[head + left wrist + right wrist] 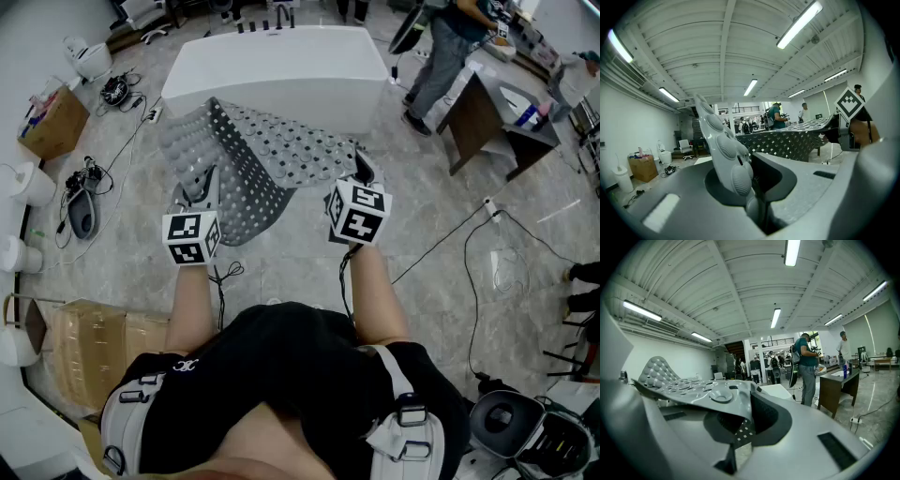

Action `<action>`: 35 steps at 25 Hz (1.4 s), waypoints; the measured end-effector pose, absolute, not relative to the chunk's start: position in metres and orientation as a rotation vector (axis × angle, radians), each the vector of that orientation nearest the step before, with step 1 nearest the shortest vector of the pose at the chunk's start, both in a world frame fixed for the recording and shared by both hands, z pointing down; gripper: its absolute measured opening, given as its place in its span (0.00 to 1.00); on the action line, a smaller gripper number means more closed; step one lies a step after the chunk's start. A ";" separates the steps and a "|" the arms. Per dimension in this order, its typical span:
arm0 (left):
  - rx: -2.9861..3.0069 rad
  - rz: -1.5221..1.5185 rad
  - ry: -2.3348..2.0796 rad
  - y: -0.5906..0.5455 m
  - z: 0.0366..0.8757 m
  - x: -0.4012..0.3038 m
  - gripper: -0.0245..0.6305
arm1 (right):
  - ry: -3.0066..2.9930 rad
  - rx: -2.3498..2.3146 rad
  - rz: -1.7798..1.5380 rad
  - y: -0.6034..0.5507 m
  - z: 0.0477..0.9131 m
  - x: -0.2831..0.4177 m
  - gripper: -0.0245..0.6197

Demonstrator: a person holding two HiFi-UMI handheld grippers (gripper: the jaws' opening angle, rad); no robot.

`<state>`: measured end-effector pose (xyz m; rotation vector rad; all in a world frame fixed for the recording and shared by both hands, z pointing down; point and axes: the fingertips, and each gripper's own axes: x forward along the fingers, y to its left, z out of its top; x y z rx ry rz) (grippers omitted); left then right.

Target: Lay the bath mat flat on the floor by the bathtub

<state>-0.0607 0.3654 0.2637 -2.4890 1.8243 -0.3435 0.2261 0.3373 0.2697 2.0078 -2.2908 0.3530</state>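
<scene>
A grey bath mat (267, 155) with suction cups and holes hangs in the air, held by both near corners above the floor in front of the white bathtub (281, 66). My left gripper (200, 192) is shut on the mat's left corner, where the mat (724, 150) folds upward between the jaws. My right gripper (361, 173) is shut on the right corner; there the mat (708, 394) lies over the jaws. The mat sags and twists between the two grippers, and its far edge reaches toward the tub.
Cables (122, 141) trail across the marble floor at the left, beside a cardboard box (56, 122). A dark desk (487, 117) and a standing person (441, 56) are at the back right. Another cable (469, 234) runs on the right floor. A cardboard box (89, 352) lies at the near left.
</scene>
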 end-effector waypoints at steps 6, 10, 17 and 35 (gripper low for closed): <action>-2.498 -0.364 1.824 0.362 0.269 -0.062 0.10 | -2.287 2.024 0.395 0.337 0.278 0.226 0.07; -2.490 -0.408 1.823 0.358 0.274 -0.062 0.10 | -2.266 2.042 0.433 0.334 0.284 0.233 0.07; -2.496 -0.401 1.826 0.348 0.278 -0.076 0.10 | -2.235 2.060 0.454 0.331 0.291 0.227 0.07; -2.499 -0.357 1.820 0.326 0.286 -0.164 0.09 | -2.216 2.126 0.474 0.324 0.302 0.153 0.07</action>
